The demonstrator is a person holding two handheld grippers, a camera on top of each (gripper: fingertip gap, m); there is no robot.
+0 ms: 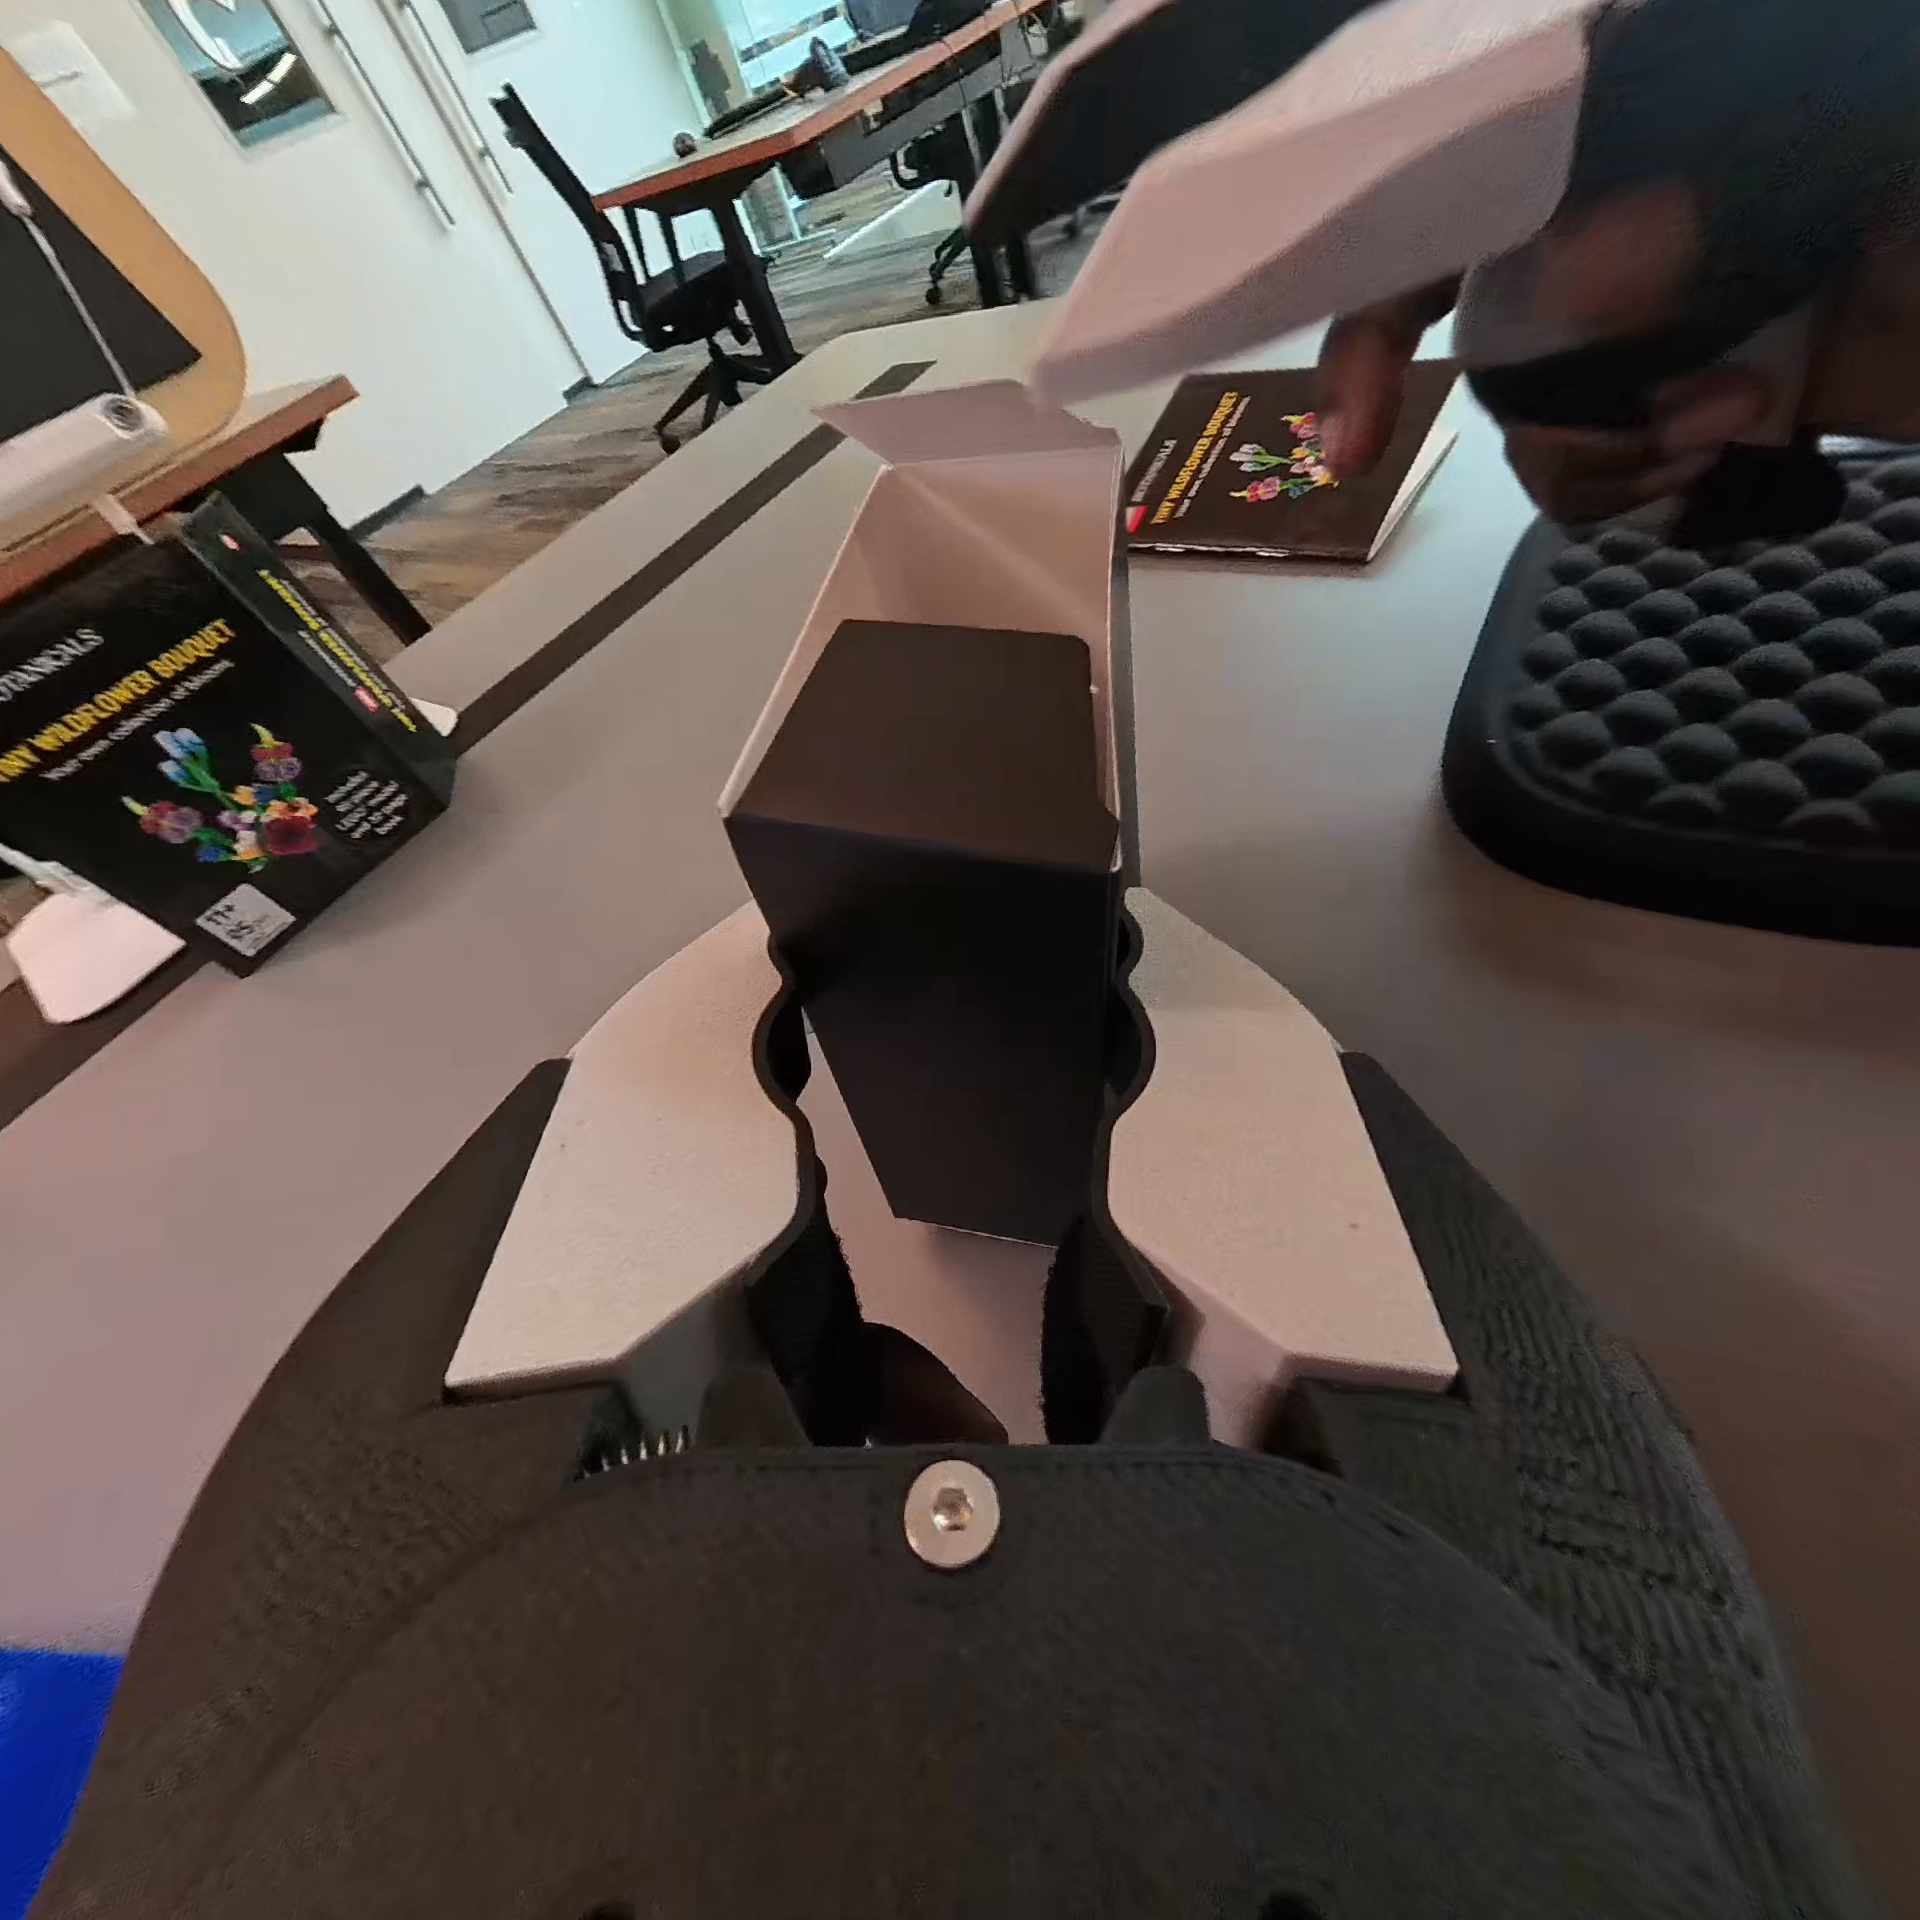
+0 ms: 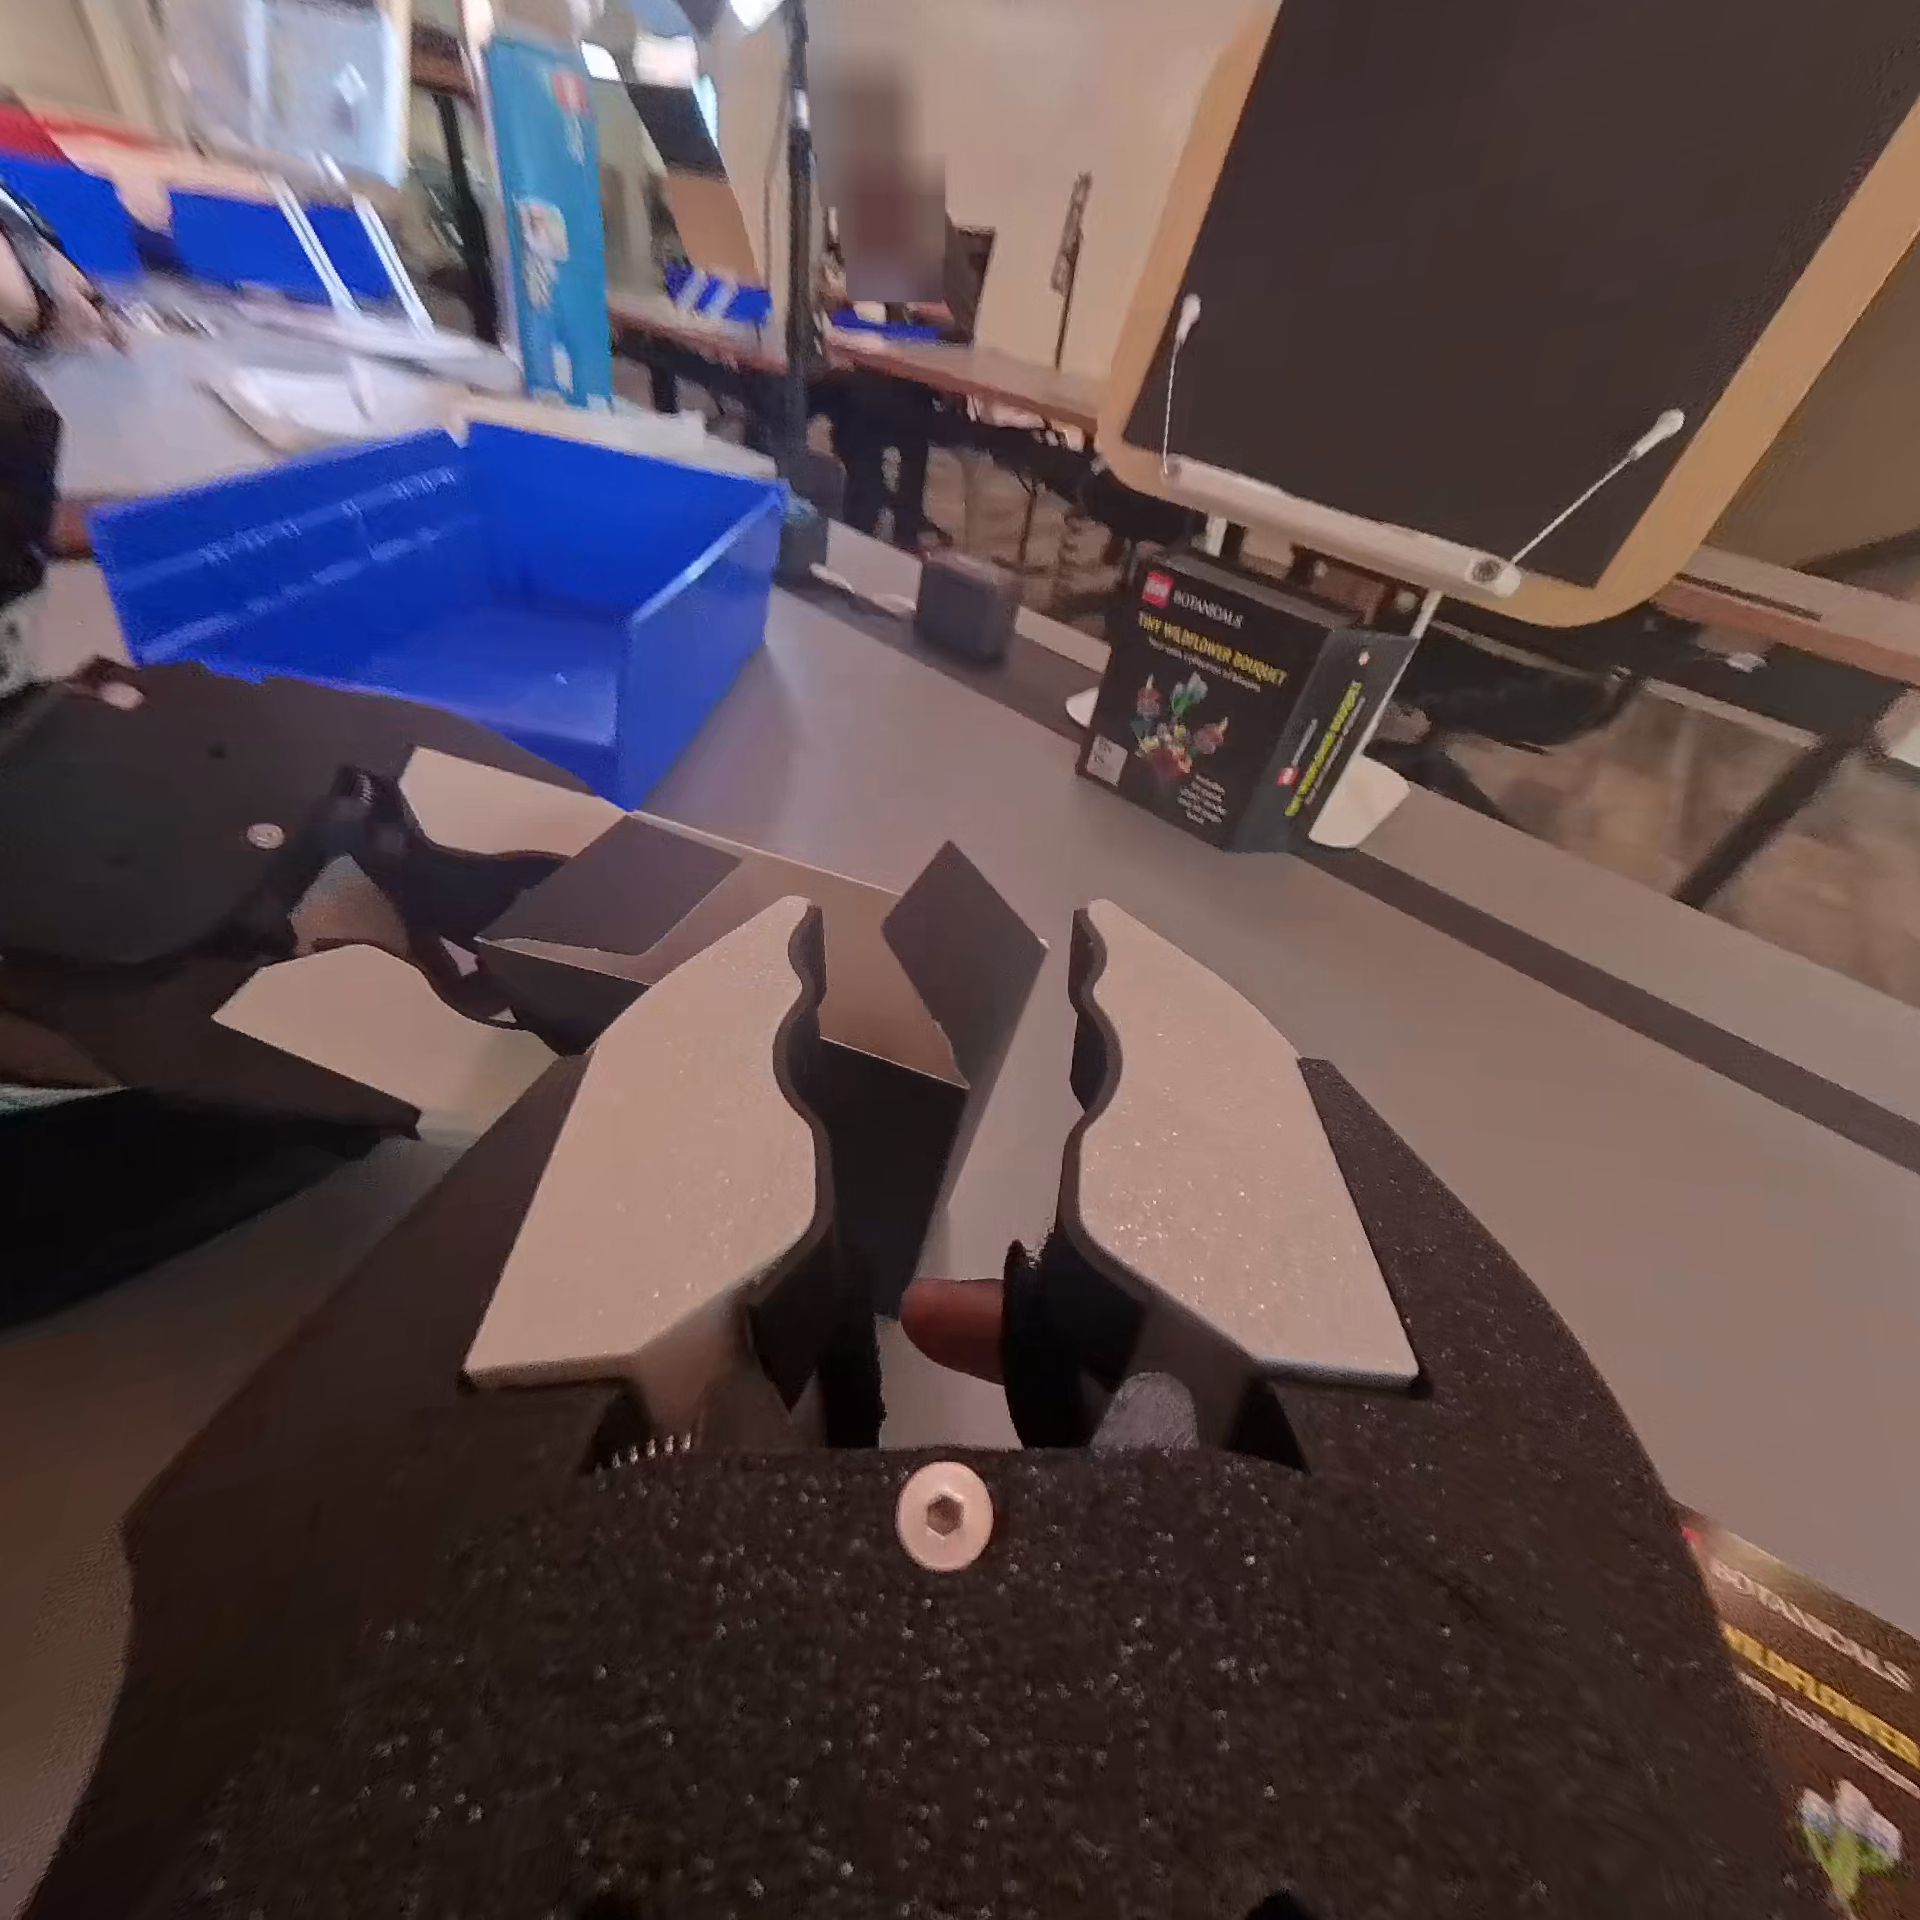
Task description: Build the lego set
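The left gripper (image 1: 951, 977) has its grey fingers closed on the sides of a small matte-black cardboard box (image 1: 935, 831), whose far end is open with white-lined flaps (image 1: 966, 426) raised. This box, held just above the grey table (image 1: 312, 1091), is the landmark. The right gripper (image 2: 940, 997) hovers at the box's open end with its fingers spread apart and gripping nothing; one black flap (image 2: 966, 935) stands between them. Left of the box stands a black retail box printed with flowers (image 1: 208, 769). Beyond the box to the right lies a black instruction booklet (image 1: 1288, 468). Behind the box in the right wrist view sits a blue plastic bin (image 2: 468, 592).
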